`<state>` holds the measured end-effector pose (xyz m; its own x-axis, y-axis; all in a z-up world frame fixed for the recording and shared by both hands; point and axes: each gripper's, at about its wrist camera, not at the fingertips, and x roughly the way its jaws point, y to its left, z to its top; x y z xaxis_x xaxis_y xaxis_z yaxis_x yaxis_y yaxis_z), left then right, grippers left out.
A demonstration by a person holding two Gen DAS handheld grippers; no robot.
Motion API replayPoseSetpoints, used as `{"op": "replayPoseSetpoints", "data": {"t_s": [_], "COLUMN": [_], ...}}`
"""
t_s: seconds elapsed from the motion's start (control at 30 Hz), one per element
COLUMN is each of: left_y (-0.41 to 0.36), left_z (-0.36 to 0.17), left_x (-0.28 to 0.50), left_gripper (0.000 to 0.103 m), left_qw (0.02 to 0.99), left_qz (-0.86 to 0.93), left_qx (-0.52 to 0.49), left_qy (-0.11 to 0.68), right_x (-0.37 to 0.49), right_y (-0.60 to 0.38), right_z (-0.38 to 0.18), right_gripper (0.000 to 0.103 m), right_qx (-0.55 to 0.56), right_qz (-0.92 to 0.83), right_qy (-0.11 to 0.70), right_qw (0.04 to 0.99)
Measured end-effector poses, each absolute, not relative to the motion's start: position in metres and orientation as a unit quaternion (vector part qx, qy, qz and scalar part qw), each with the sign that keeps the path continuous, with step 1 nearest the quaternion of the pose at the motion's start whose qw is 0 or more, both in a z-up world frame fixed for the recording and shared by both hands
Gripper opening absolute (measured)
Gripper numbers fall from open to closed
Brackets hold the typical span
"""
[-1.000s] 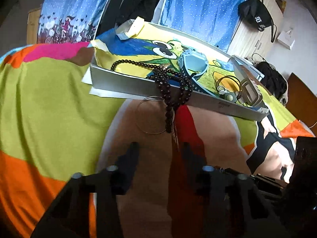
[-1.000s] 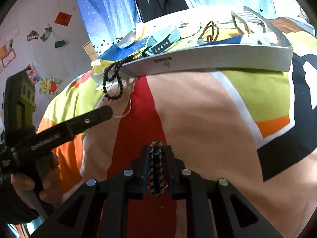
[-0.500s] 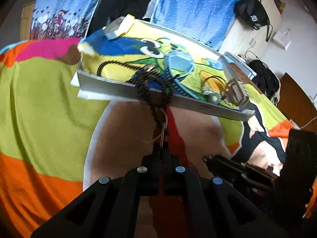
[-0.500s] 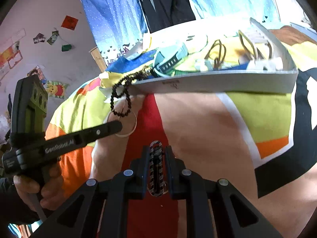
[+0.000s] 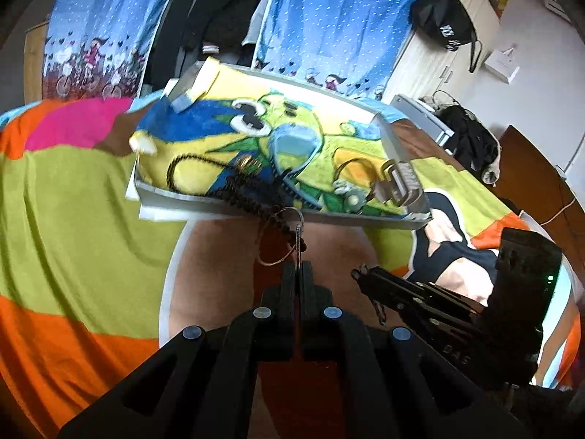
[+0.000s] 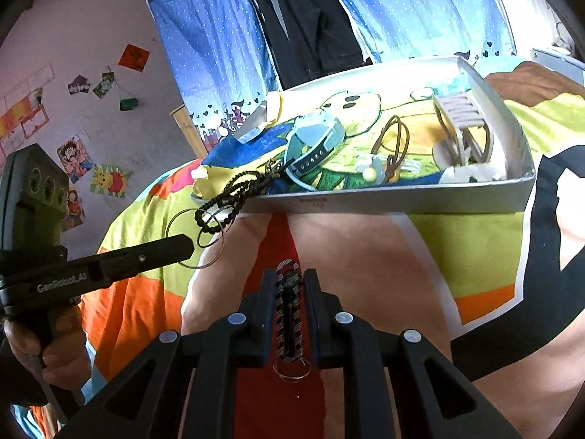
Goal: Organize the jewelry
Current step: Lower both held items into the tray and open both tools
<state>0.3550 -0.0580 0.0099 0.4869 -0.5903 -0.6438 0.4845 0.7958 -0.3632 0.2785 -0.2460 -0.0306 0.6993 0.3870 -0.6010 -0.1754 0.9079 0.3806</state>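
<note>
**Grippers lift bracelets toward the tray**

Left gripper [image 5: 297, 267] is clamped fully shut on a thin wire bangle [image 5: 279, 236] tangled with the dark bead strand [image 6: 228, 197] that spills over the front rim of the grey tray [image 6: 402, 203]; right gripper [image 6: 289, 285], nearly closed, pinches a woven black-and-white bracelet [image 6: 289, 311] above the bright blanket [image 5: 73, 201]; the step looks like carrying both pieces in, and next each needs lifting clear over the rim before release
</note>
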Motion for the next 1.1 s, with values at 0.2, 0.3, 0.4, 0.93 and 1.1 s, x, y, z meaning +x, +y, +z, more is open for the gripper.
{"op": "replayPoseSetpoints", "data": {"t_s": [0.2,0.3,0.4,0.93,1.1], "left_y": [-0.066,-0.072,-0.078,-0.093,-0.09], "left_z": [0.045,0.06,0.072,0.06,0.032], "left_x": [0.37,0.388,0.41,0.496,0.503], "left_gripper": [0.0,0.0,0.0,0.0,0.0], "left_qw": [0.871,0.88,0.889,0.888,0.876], "left_qz": [-0.321,-0.317,-0.309,-0.262,-0.24], "left_qx": [-0.051,-0.047,-0.046,-0.062,-0.063], "left_qy": [0.367,0.35,0.336,0.372,0.413], "right_x": [0.287,0.296,0.312,0.405,0.421], "right_y": [-0.252,-0.256,-0.259,-0.27,-0.279], "right_z": [-0.015,-0.003,0.013,0.051,0.03], "right_gripper": [0.015,0.015,0.015,0.015,0.015], "right_qx": [0.148,0.142,0.13,0.109,0.128], "right_qz": [0.154,0.155,0.159,0.159,0.141], "right_qy": [0.339,0.325,0.308,0.3,0.341], "right_qw": [0.916,0.922,0.929,0.934,0.921]}}
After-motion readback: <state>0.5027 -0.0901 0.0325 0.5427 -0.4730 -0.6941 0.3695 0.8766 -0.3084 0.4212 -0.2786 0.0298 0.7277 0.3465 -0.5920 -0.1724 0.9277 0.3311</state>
